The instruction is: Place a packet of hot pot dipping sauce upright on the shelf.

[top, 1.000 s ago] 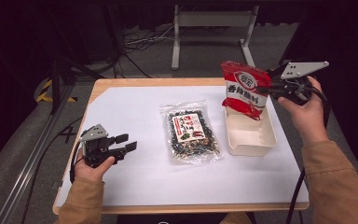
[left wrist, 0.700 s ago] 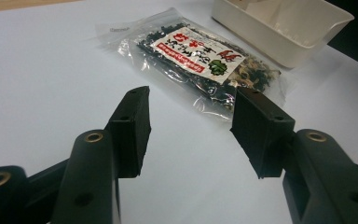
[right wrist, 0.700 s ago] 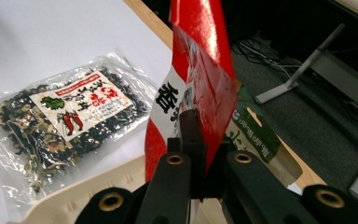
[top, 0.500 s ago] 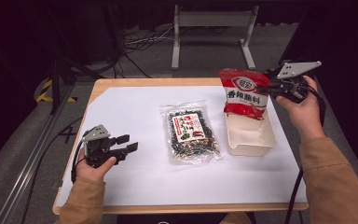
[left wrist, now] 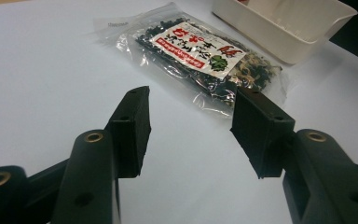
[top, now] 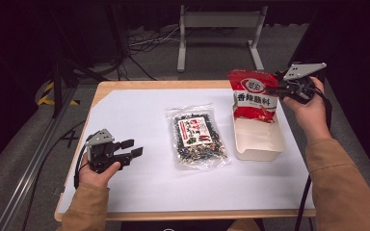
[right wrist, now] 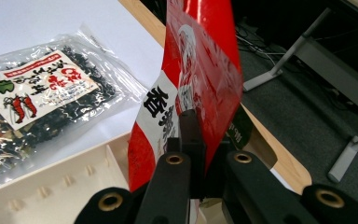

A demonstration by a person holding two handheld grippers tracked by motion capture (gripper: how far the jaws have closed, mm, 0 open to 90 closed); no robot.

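At the upper right of the high view, the right hand-held gripper (top: 280, 88) is clamped on the side edge of a red packet (top: 253, 95) with a white band of dark lettering. The packet hangs upright, its lower edge dipping into the far end of a cream tray (top: 260, 142) that sits on the right part of the bench (top: 139, 192). In the right gripper view the red packet (right wrist: 193, 79) fills the middle, pinched tight between the two black jaws at the bottom of the frame, with the tray's pale wall (right wrist: 51, 186) at lower left.

A clear bag (top: 197, 137) of dark dried bits with a red and white label lies flat near the middle of the high view, just left of the tray and not touching it. The same bag (right wrist: 28, 112) shows at the left of the right gripper view, lying on the white sheet that covers the bench.

At the lower left of the high view, the left hand-held gripper (top: 127, 148) rests low over the white sheet, well apart from the bag, its jaws pointing towards the right of the frame. In the left gripper view that gripper (left wrist: 191, 135) is released, its jaws parted with only bare white sheet between them; the clear bag (left wrist: 200, 56) lies beyond them in the upper middle, and a corner of the tray (left wrist: 284, 32) sits at upper right.
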